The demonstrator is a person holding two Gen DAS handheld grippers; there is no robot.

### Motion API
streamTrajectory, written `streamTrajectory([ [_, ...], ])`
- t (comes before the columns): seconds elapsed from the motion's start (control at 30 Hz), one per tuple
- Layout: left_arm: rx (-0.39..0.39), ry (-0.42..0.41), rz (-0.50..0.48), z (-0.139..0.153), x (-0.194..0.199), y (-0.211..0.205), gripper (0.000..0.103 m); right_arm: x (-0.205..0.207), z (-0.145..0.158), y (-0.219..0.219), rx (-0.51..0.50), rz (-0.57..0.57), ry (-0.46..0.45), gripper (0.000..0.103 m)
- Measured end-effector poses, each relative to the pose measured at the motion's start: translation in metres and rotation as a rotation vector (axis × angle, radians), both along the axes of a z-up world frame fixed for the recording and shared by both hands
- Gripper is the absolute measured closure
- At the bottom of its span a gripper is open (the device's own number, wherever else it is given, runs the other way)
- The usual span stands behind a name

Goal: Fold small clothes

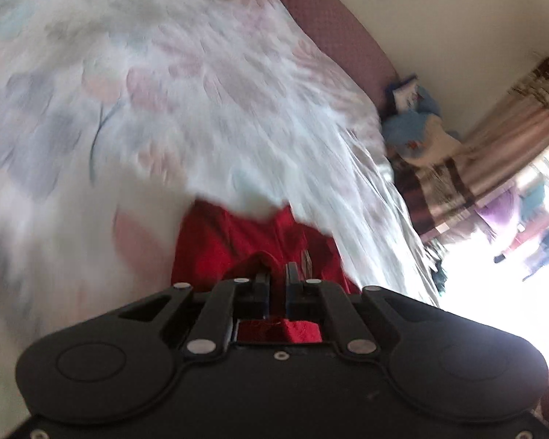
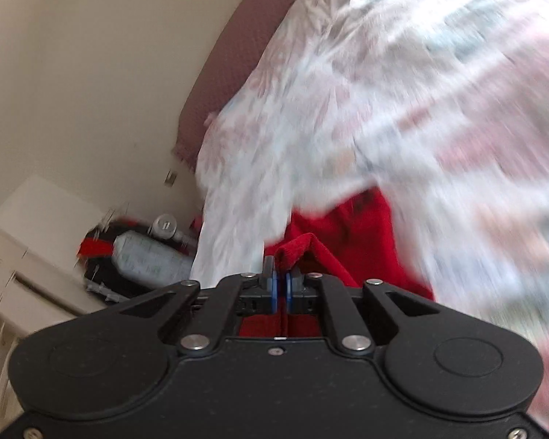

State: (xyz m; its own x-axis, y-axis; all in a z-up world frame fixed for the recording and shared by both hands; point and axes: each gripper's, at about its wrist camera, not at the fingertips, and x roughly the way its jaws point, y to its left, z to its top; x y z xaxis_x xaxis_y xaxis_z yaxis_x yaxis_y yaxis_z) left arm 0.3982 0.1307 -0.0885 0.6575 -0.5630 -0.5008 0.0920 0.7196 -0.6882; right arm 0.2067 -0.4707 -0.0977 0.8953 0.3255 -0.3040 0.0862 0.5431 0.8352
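A small red garment [image 1: 238,241] lies on a floral bedsheet [image 1: 146,91], close in front of both cameras. My left gripper [image 1: 277,274] is shut on an edge of the red garment, with cloth bunched between its fingers. In the right wrist view the same red garment [image 2: 347,234] shows, and my right gripper [image 2: 282,278] is shut on another rolled edge of it. Both views are blurred by motion. Most of the garment is hidden under the gripper bodies.
The bed has a maroon headboard [image 1: 333,25] against a cream wall. A pile of blue and white things [image 1: 417,128] and curtains [image 1: 512,135] by a bright window stand at the right. A white cabinet [image 2: 29,248] with a bottle [image 2: 146,259] stands left of the bed.
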Motion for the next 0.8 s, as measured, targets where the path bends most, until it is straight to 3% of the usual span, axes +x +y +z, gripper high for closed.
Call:
streamTrajectory([
  [0.03, 0.026, -0.018, 0.058, -0.003, 0.017, -0.004, 0.077, 0.019, -0.002, -0.003, 0.005, -0.007, -0.005, 0.096],
  [0.07, 0.058, -0.026, 0.097, -0.007, 0.027, -0.007, 0.025, 0.038, -0.005, -0.006, 0.005, -0.02, -0.006, 0.092],
  [0.1, 0.107, -0.013, 0.139, -0.012, 0.035, -0.009, 0.004, 0.055, -0.009, -0.008, -0.013, -0.068, 0.023, 0.08],
  [0.13, 0.163, -0.011, 0.188, -0.018, 0.036, -0.01, 0.007, 0.066, -0.014, -0.009, -0.03, -0.138, 0.076, 0.057],
  [0.17, 0.187, -0.009, 0.187, -0.024, 0.034, -0.009, 0.011, 0.072, -0.021, -0.009, -0.046, -0.203, 0.124, 0.054],
  [0.27, 0.149, 0.031, 0.115, -0.043, 0.011, 0.004, 0.013, 0.063, -0.035, -0.006, -0.037, -0.185, 0.116, 0.054],
  [0.37, 0.108, 0.085, 0.066, -0.059, -0.035, 0.019, 0.014, 0.024, -0.049, 0.005, 0.005, -0.073, 0.071, 0.054],
  [0.53, 0.04, 0.184, 0.043, -0.09, -0.1, 0.023, 0.014, -0.046, -0.07, 0.031, 0.004, 0.015, 0.106, 0.054],
  [0.6, 0.018, 0.228, 0.045, -0.107, -0.107, 0.02, 0.014, -0.063, -0.081, 0.038, -0.01, 0.019, 0.152, 0.054],
  [0.7, -0.003, 0.227, 0.084, -0.116, -0.106, 0.014, 0.014, -0.072, -0.102, 0.046, 0.005, -0.007, 0.218, 0.054],
  [0.8, -0.031, 0.248, 0.127, -0.121, -0.1, 0.007, 0.013, -0.071, -0.114, 0.046, 0.008, -0.053, 0.227, 0.055],
])
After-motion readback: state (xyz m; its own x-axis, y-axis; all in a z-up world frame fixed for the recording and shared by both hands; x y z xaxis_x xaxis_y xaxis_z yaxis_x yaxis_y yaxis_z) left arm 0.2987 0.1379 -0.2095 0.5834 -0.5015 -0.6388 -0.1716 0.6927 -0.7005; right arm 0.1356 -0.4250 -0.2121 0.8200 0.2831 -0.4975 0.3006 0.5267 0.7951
